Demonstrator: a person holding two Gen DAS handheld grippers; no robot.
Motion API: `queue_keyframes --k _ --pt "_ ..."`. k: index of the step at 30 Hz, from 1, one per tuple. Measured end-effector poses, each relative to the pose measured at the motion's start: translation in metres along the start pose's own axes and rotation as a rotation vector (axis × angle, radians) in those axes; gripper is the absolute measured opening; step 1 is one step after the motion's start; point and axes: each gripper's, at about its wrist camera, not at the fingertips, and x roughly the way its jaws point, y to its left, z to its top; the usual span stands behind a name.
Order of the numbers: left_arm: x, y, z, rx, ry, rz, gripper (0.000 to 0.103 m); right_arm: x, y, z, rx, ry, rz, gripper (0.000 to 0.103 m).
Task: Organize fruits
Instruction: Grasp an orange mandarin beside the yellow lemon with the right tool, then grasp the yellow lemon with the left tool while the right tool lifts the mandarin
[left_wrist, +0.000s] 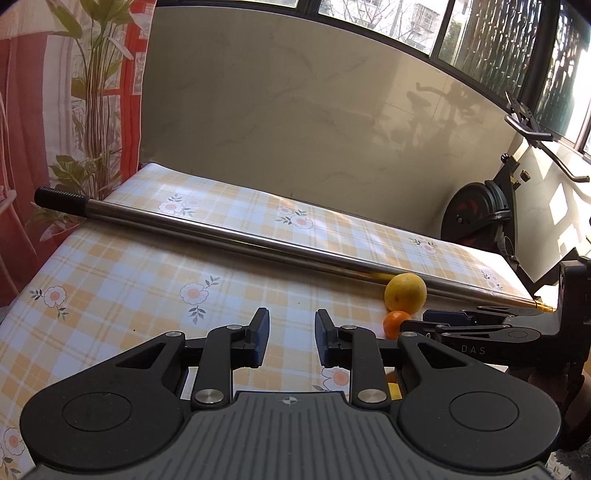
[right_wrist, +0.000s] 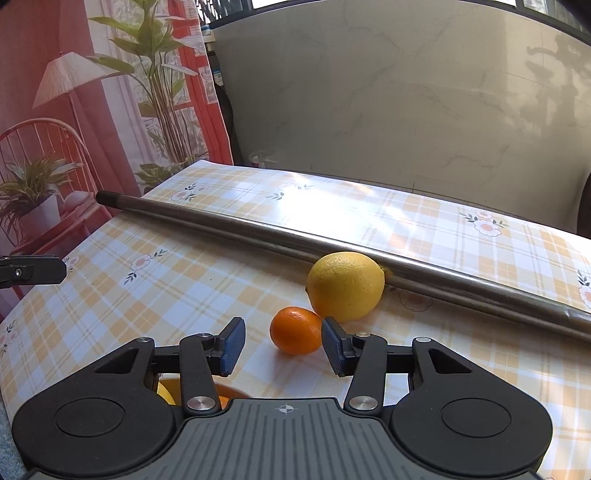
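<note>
A yellow lemon (right_wrist: 345, 286) rests on the checked tablecloth against a long metal pole (right_wrist: 258, 232). A small orange mandarin (right_wrist: 295, 331) lies just in front of it. My right gripper (right_wrist: 282, 345) is open, with the mandarin just ahead of the gap between its fingers, near the right pad. More yellow and orange fruit (right_wrist: 168, 393) shows under its left finger, mostly hidden. My left gripper (left_wrist: 291, 338) is open and empty over bare cloth. In the left wrist view the lemon (left_wrist: 405, 292) and mandarin (left_wrist: 396, 324) lie to its right, next to the right gripper (left_wrist: 443, 321).
The metal pole (left_wrist: 240, 236) lies diagonally across the table (left_wrist: 110, 277), black grip at the far left. A beige wall panel stands behind the table. An exercise bike (left_wrist: 480, 210) stands at the back right. A printed curtain hangs at the left.
</note>
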Motion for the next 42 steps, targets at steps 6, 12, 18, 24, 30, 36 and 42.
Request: queue_keyframes --k 6,12,18,24,30,36,42 --pt "0.009 0.002 -0.002 -0.015 0.014 -0.015 0.028 0.024 -0.002 0.002 -0.01 0.041 -0.017 0.044" --pt "0.018 0.004 -0.005 -0.036 0.035 -0.016 0.028 0.035 0.001 0.002 -0.032 0.066 -0.011 0.044" --pt "0.021 -0.003 -0.004 -0.025 0.042 -0.021 0.028 0.036 0.001 0.003 -0.044 0.075 -0.03 0.036" --pt "0.027 -0.01 -0.003 -0.021 0.063 -0.037 0.028 0.024 -0.01 -0.007 -0.017 0.055 -0.051 0.036" --pt "0.03 -0.029 0.0 0.014 0.074 -0.066 0.029 -0.004 -0.03 -0.027 0.06 -0.032 -0.034 0.036" --pt "0.038 -0.055 0.001 0.041 0.083 -0.081 0.029 -0.028 -0.05 -0.049 0.084 -0.093 -0.051 0.036" --pt "0.042 -0.074 -0.001 0.1 0.105 -0.071 0.029 -0.05 -0.066 -0.071 0.096 -0.182 -0.054 0.036"
